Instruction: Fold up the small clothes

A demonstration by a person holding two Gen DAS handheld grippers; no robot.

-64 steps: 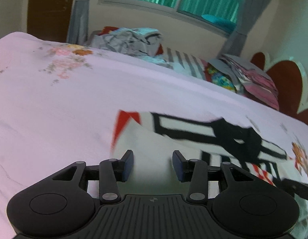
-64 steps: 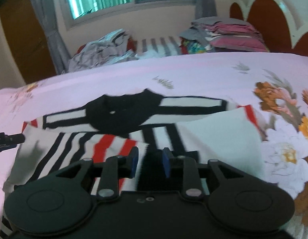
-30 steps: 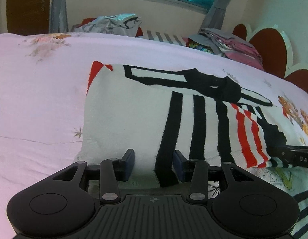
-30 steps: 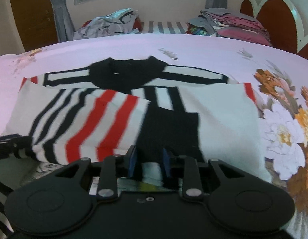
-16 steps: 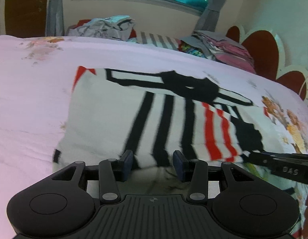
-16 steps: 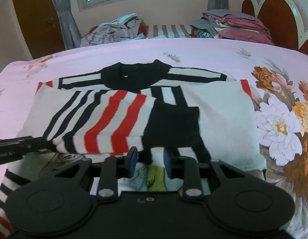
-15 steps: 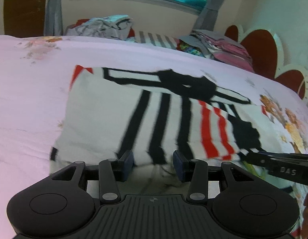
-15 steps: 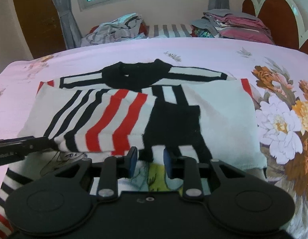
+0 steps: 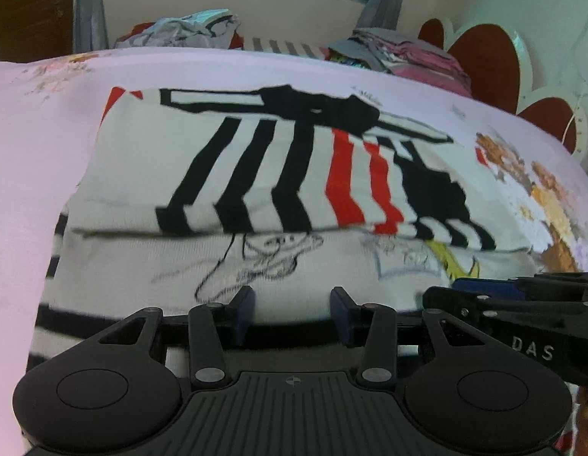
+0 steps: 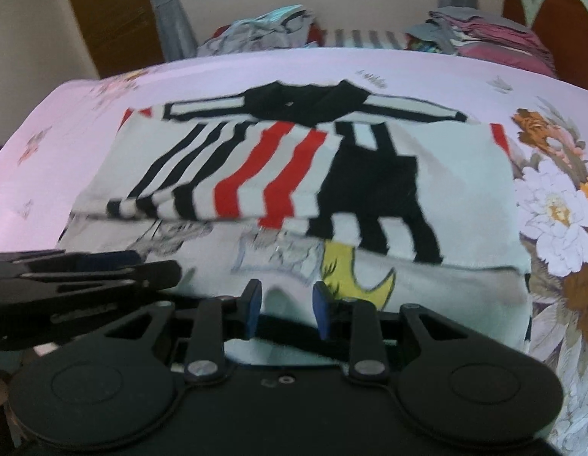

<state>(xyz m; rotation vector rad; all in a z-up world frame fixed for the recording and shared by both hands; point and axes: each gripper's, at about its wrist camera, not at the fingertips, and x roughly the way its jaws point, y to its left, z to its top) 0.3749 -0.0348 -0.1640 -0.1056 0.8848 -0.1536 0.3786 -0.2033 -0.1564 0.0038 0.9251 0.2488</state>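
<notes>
- Drawn print on the white shirt [image 9: 278, 262]: blurred, half covered by the folded striped sleeves [image 10: 233, 174].
- Shirt hem: hidden behind the left gripper [image 9: 292, 315].
- Far clothes piles [image 10: 484, 26]: too small to sort.

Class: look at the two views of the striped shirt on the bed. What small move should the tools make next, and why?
Probably close both tools on the near hem. The shirt has its sides folded in, yet its printed lower part still lies flat towards the camera. The left tool and right tool stand open at that near edge, gripping nothing, so pinching it would allow folding it up towards the collar.
</notes>
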